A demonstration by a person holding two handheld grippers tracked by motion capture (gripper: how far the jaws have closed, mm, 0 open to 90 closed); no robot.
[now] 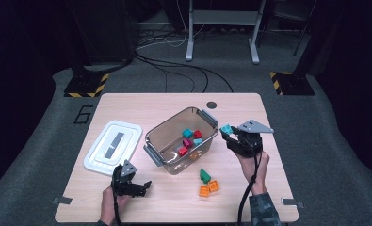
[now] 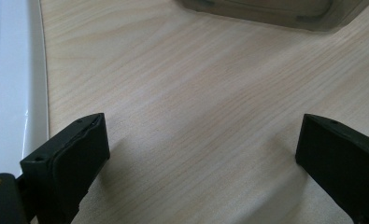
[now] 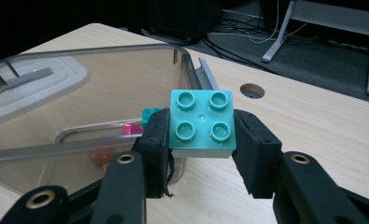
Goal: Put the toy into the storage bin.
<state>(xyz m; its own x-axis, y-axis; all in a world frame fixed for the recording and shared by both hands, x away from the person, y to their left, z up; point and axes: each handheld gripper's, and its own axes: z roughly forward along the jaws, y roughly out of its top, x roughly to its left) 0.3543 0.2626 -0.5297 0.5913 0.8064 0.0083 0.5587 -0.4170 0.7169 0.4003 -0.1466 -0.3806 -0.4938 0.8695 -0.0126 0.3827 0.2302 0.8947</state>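
Wooden desk point(image 1: 249, 110) seen from above, w/ a person's two forearms coming in from the near edge. Right gripper point(image 1: 229, 132) is held just right of a clear plastic storage box point(image 1: 156, 136) at the desk's centre; its jaws are pinching a teal four-stud building brick point(image 3: 201, 122) by two opposite sides, studs up. In the right gripper view the brick sits level, close by the box's rim, above the desk rather than inside the box.

Inside the box lie several small bricks, red point(image 1: 187, 142) and teal point(image 1: 188, 133), clustered toward its far right part. On the desk just near-right of the box: a green brick point(image 1: 205, 175) w/ two orange bricks point(image 1: 208, 188) touching it on its near side.

Left gripper point(image 1: 146, 185) rests low at the near left of the desk, jaws spread wide w/ nothing between them but bare wood. A white box lid point(image 1: 112, 146) lies flat to the left of the box, just beyond the left gripper.
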